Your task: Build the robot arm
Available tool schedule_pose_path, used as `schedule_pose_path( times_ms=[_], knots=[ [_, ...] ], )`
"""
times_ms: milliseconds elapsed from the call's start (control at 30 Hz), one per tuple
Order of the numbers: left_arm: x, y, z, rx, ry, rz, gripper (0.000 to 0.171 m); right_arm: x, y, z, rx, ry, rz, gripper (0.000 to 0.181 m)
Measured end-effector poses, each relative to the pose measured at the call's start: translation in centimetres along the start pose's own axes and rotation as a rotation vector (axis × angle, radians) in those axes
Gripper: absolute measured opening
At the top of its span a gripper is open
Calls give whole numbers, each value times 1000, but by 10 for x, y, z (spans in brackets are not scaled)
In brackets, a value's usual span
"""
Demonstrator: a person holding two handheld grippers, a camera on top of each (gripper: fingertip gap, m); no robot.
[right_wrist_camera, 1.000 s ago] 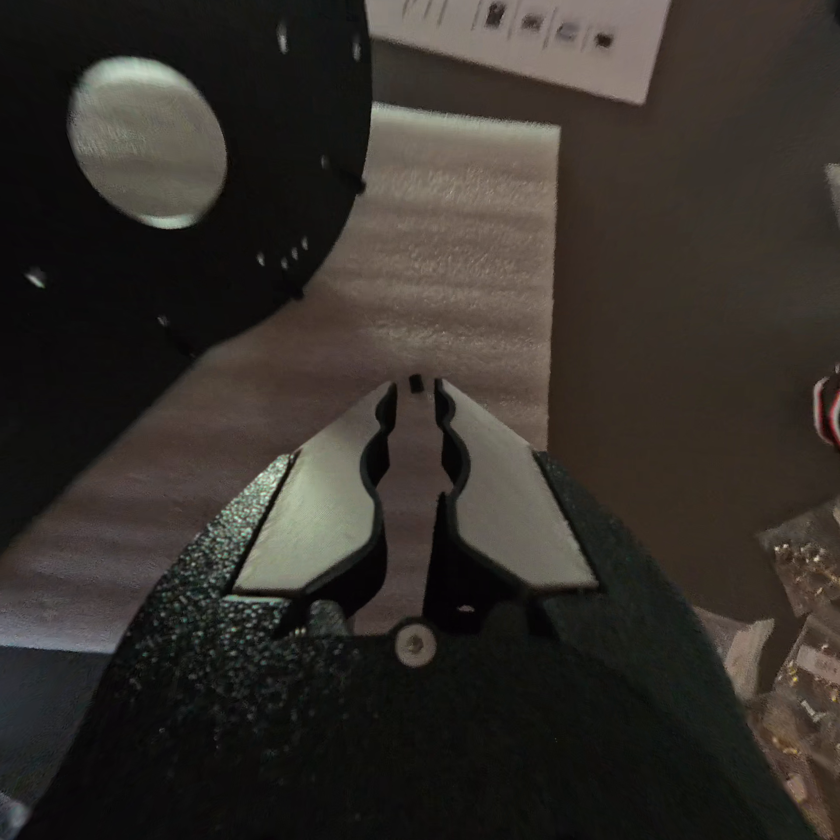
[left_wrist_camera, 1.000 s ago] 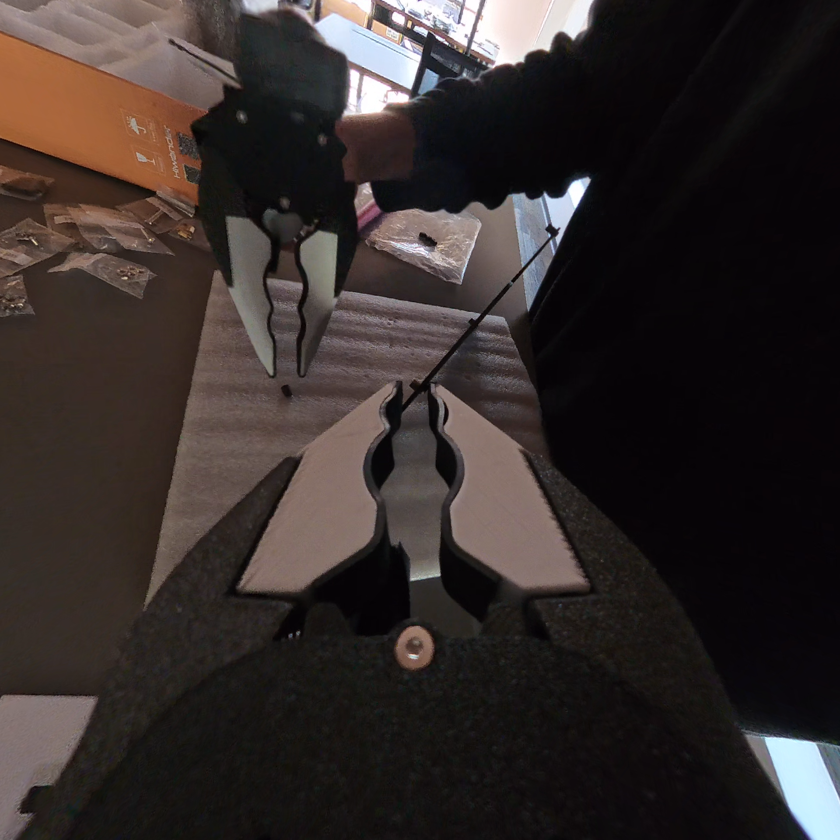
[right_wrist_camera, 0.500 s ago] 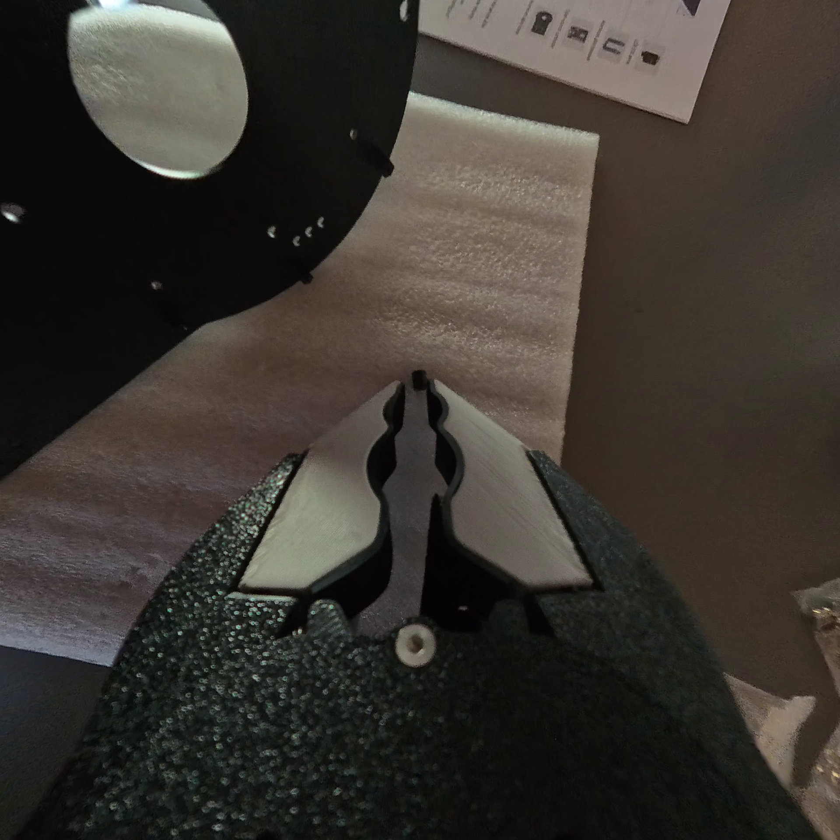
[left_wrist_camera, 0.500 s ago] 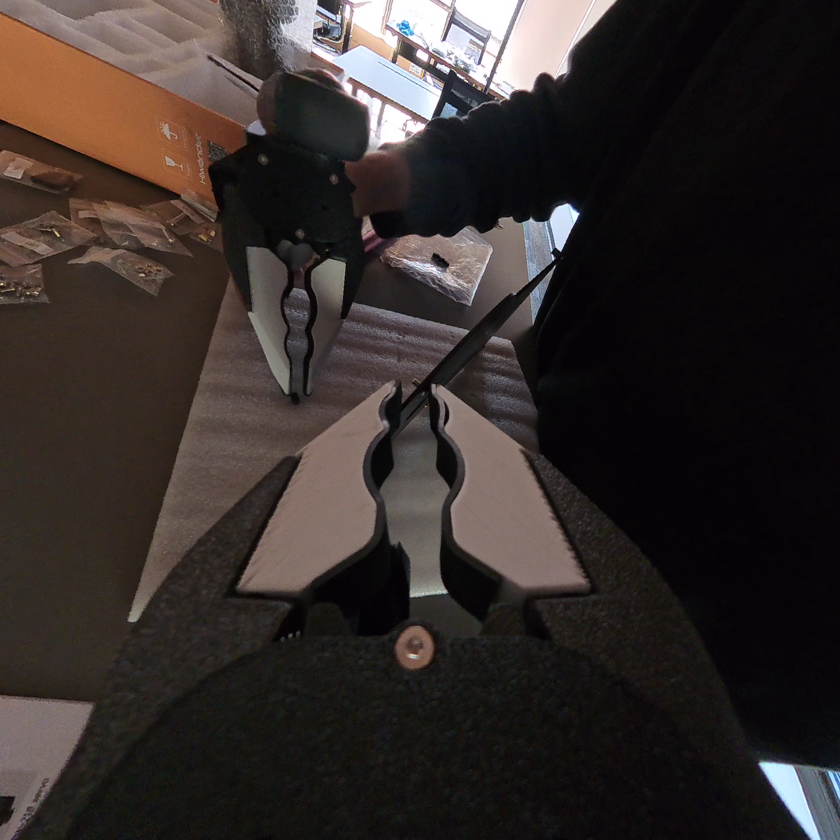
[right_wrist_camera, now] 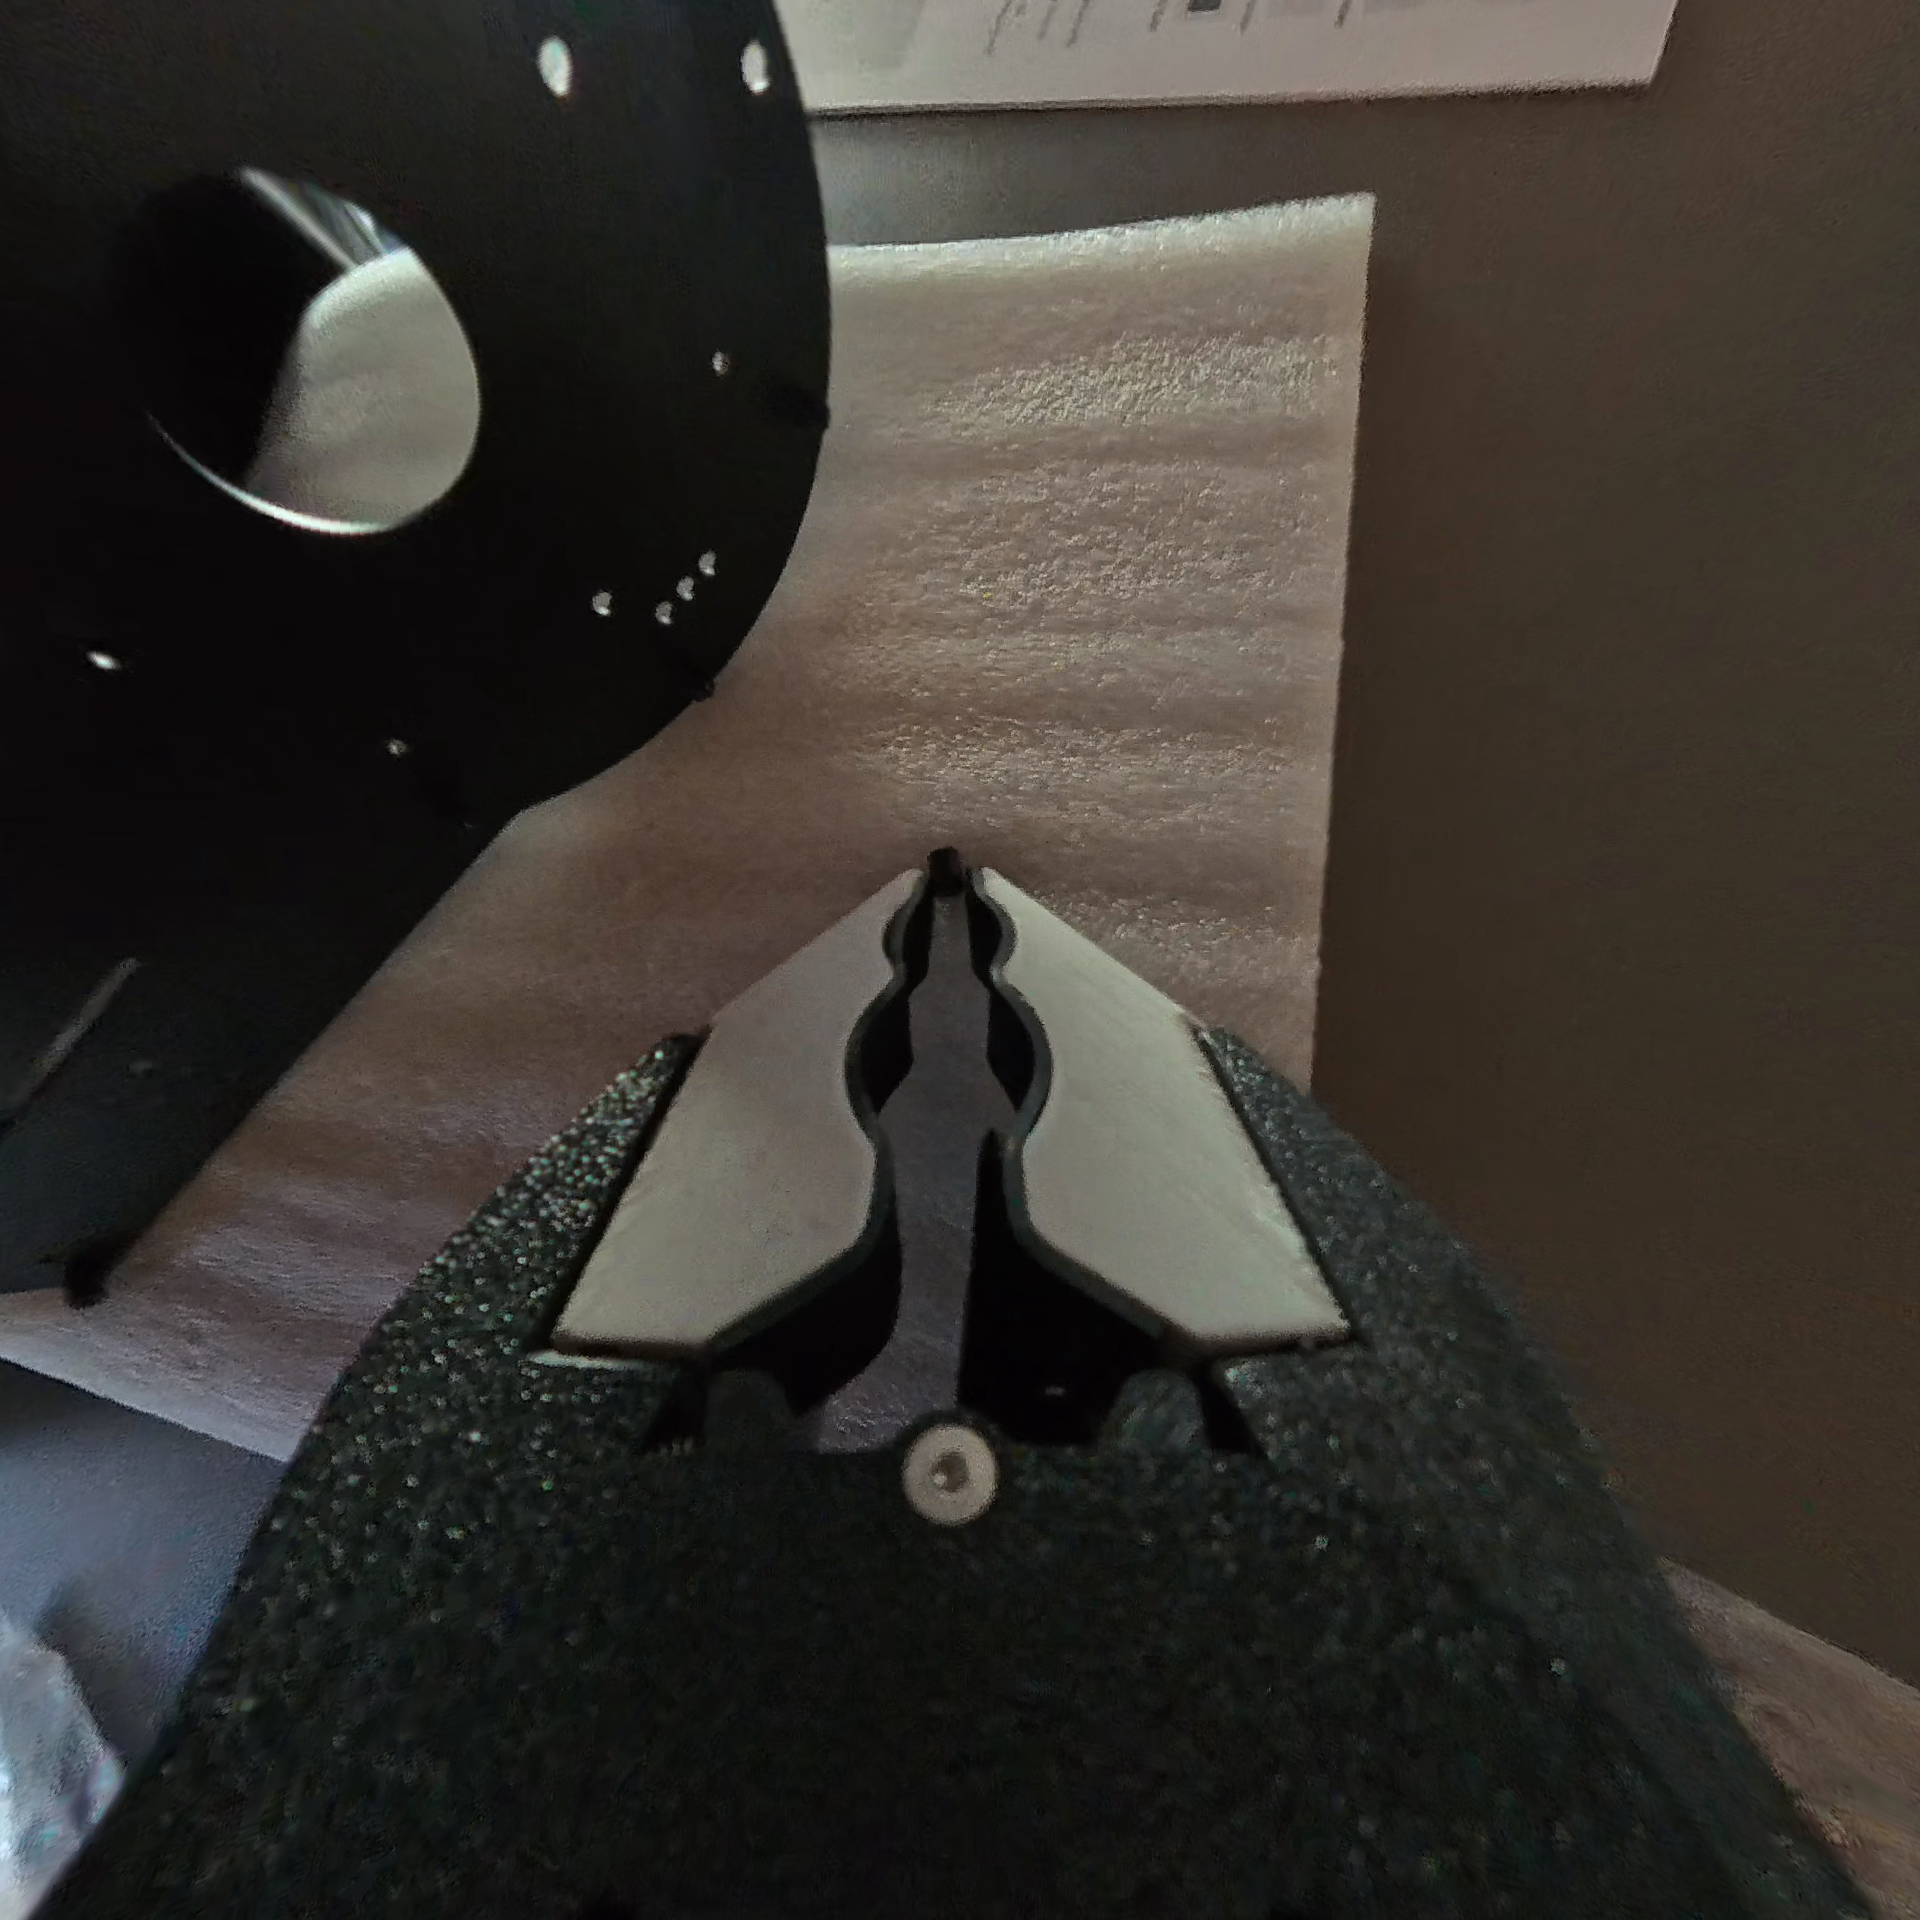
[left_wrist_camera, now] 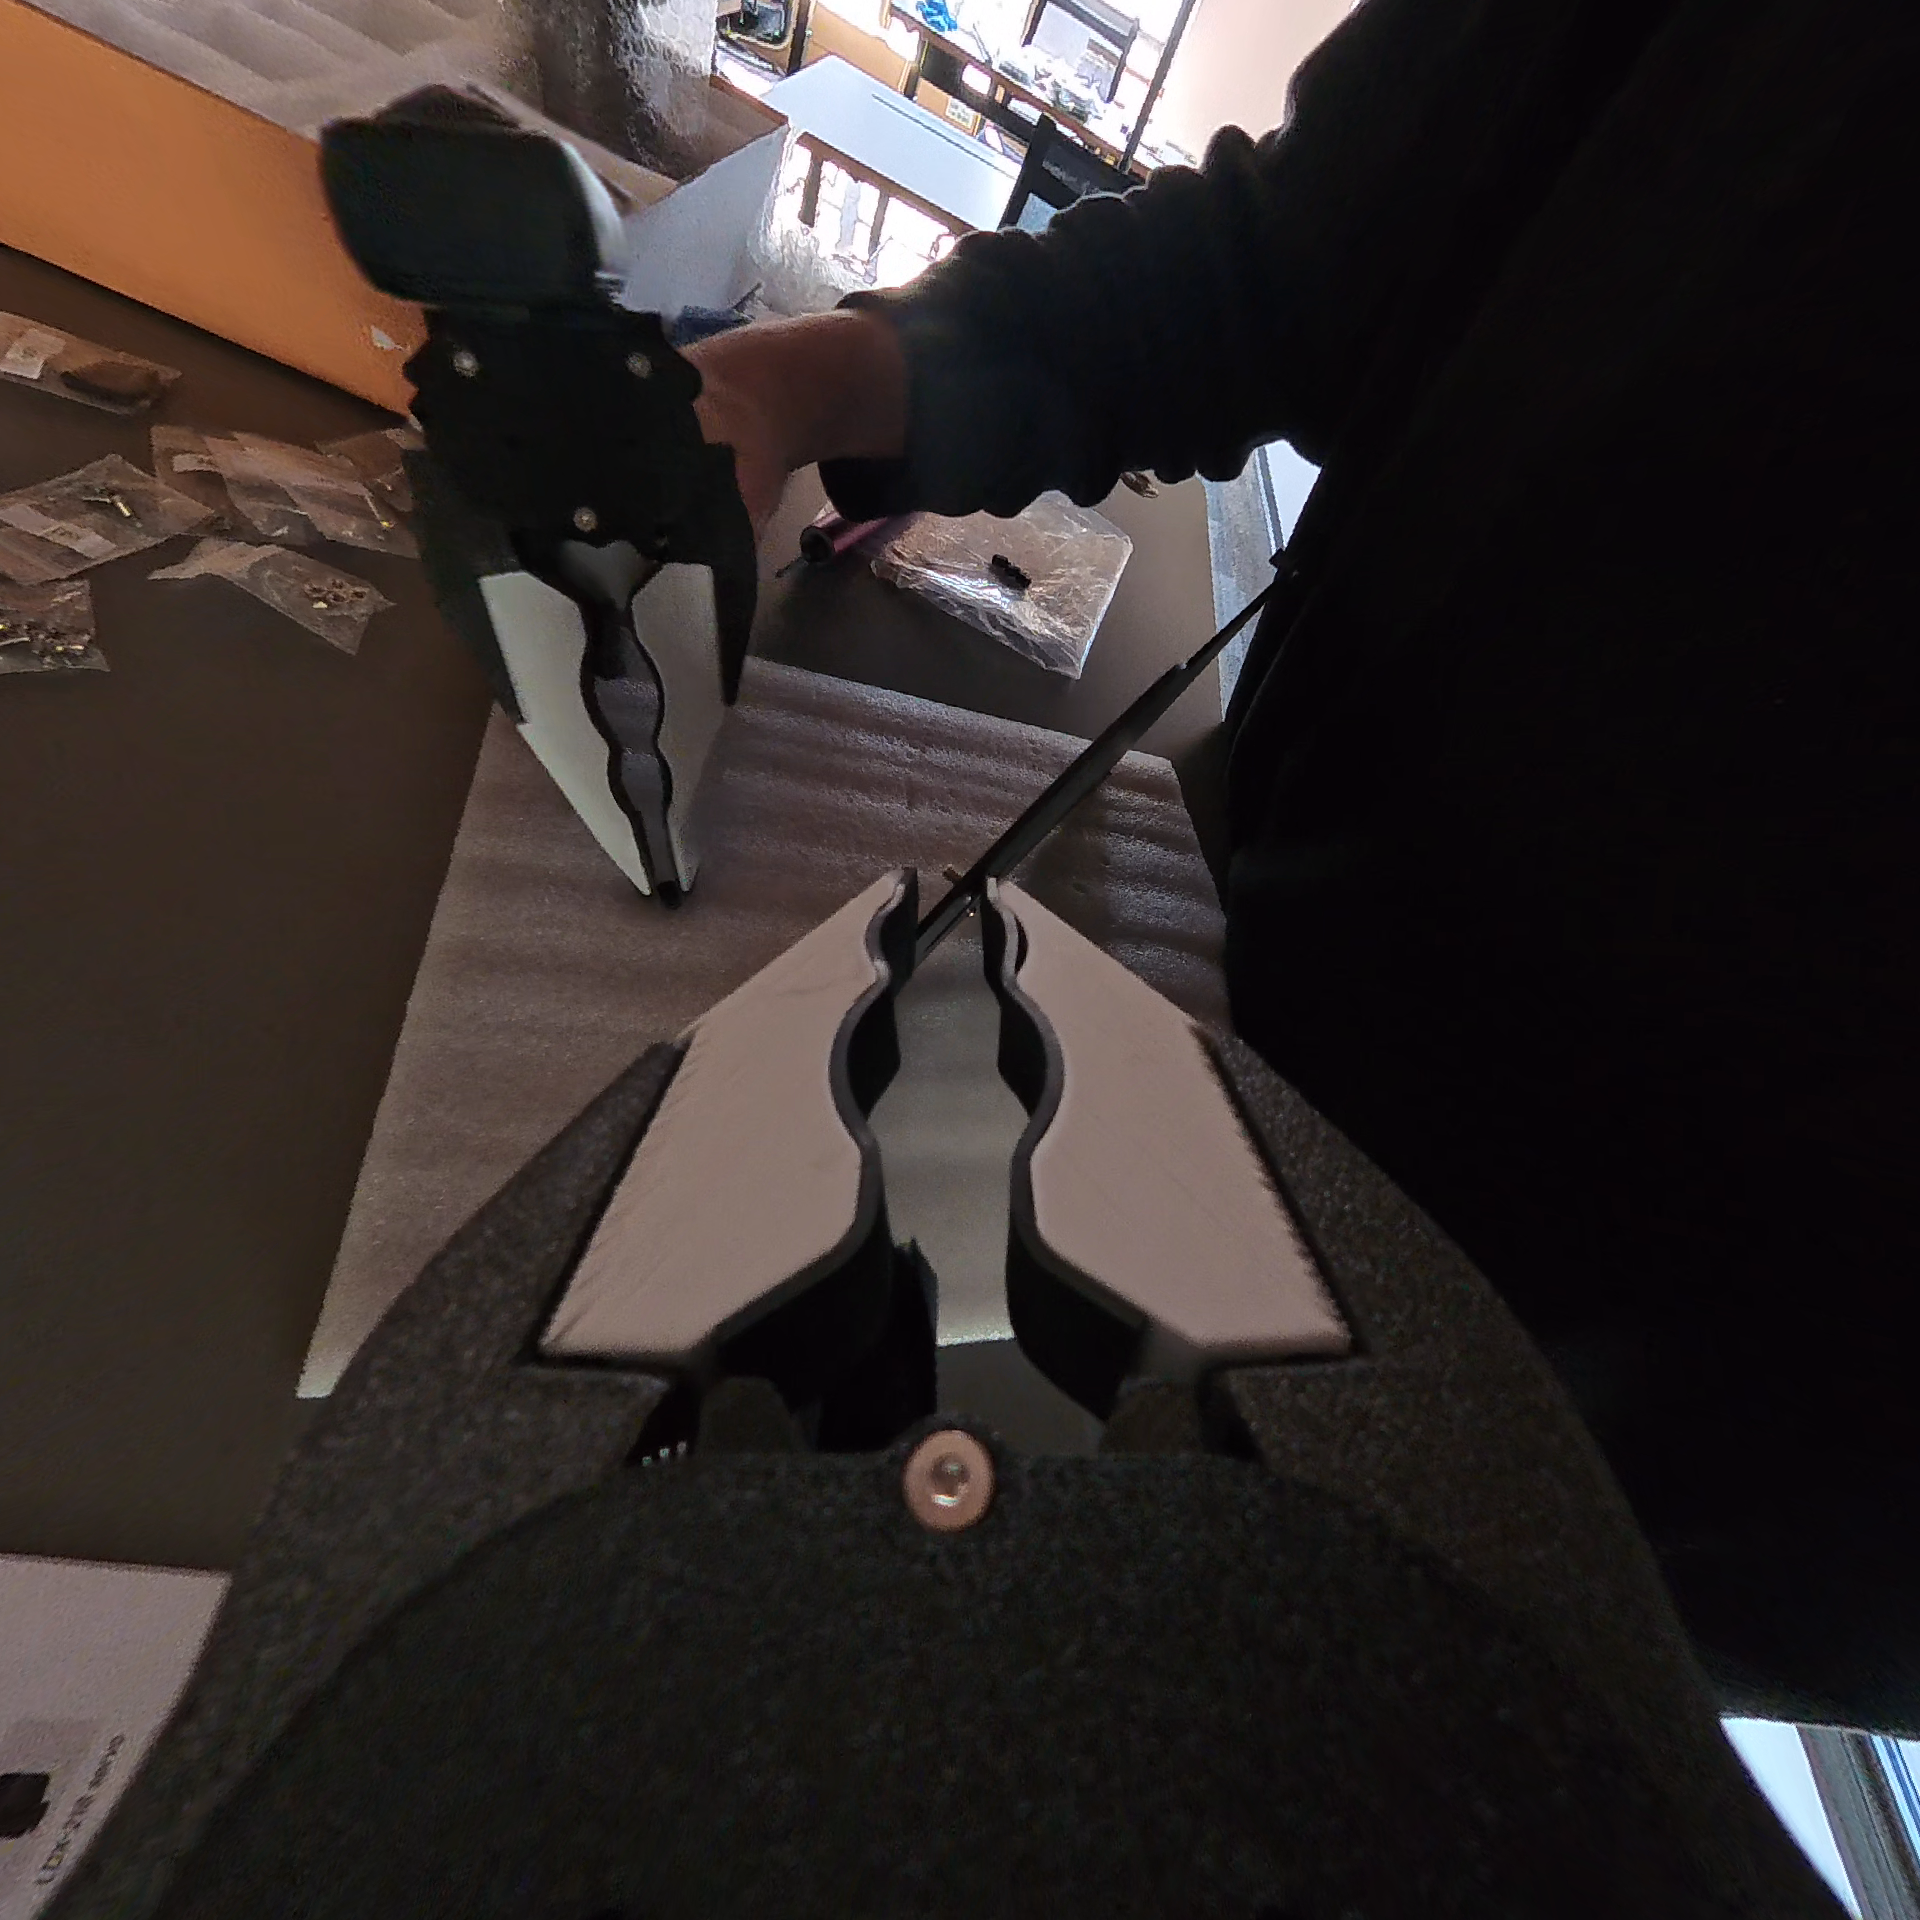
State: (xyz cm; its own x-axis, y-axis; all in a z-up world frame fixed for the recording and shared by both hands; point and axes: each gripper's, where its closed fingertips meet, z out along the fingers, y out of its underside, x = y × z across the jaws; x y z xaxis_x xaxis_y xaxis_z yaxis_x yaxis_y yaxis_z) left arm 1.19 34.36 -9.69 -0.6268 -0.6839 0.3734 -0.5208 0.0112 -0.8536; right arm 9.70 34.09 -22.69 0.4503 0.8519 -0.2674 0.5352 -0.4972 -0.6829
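A workshop or lab room is shown. Far left of the jaws, small clear bags of screws (left_wrist_camera: 260,592) are spread on a dark table (left_wrist_camera: 208,935). An orange box (left_wrist_camera: 156,197) is seen beyond them. More tables (left_wrist_camera: 883,135) are seen far ahead.

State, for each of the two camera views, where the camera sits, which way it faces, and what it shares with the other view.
Left wrist view: rides the left gripper, facing along its fingers over the foam sheet; it holds the black plate edge-on, with the person's sleeve beyond.
Right wrist view: rides the right gripper, looking down at the foam sheet; it pinches a small black part.
Shared: foam sheet, black plate, right gripper.
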Motion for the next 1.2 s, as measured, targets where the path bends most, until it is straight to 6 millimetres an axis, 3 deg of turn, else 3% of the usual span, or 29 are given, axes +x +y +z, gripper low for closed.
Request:
schedule_pose_path(
  times_ms=[100,233,300,367,533,633,800,1200],
  knots=[
    [0,0,0,1,-1,-1,11,0,0,1,-12,-10,15,6],
    [1,1,-1,6,1,-5,11,1,-2,1,-58,119,-137,6],
    [1,1,-1,11,5,-10,11,0,-13,-4,-14,162,-187,6],
    [1,0,-1,15,7,-14,11,-7,-31,-13,18,168,-229,6],
    [-1,-1,0,20,17,-25,11,-42,-113,-40,138,226,-527,5],
    [-2,-2,1,20,18,-29,11,-52,-133,-41,128,254,-703,5],
    [-2,-2,1,27,26,-43,11,-63,-145,-37,120,296,-919,5],
    [-4,-4,2,29,52,-59,10,-57,-143,-31,59,409,-1121,5]
  ],
)
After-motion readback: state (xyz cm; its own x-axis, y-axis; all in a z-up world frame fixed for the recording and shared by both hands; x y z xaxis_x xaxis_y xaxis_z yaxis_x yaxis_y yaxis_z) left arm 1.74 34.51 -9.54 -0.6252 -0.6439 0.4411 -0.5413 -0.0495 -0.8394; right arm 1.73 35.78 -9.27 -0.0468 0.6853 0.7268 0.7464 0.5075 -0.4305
